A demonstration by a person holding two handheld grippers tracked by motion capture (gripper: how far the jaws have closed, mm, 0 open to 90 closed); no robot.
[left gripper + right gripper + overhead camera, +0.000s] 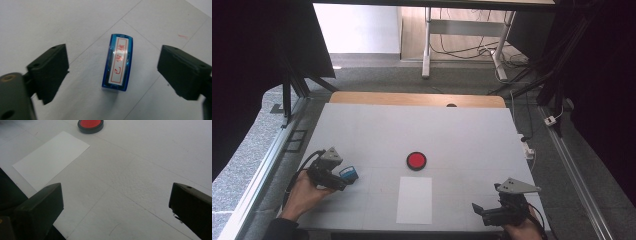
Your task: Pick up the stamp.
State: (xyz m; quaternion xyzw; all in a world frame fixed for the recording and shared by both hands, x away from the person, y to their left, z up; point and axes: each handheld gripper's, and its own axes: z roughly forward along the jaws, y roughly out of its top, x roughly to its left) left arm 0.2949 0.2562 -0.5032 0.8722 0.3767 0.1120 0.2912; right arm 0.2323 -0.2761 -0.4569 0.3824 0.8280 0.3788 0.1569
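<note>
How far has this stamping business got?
Early on. Nothing looks done: the white sheet is unmarked. In hand: the left gripper straddles the blue stamp on the table, jaws open either side, pads apart from it. Probably left: gripping it, inking on the red pad, pressing onto the sheet. The right gripper waits open.

Blue stamp [117,64]: white label, red framed characters "已审核"
</note>
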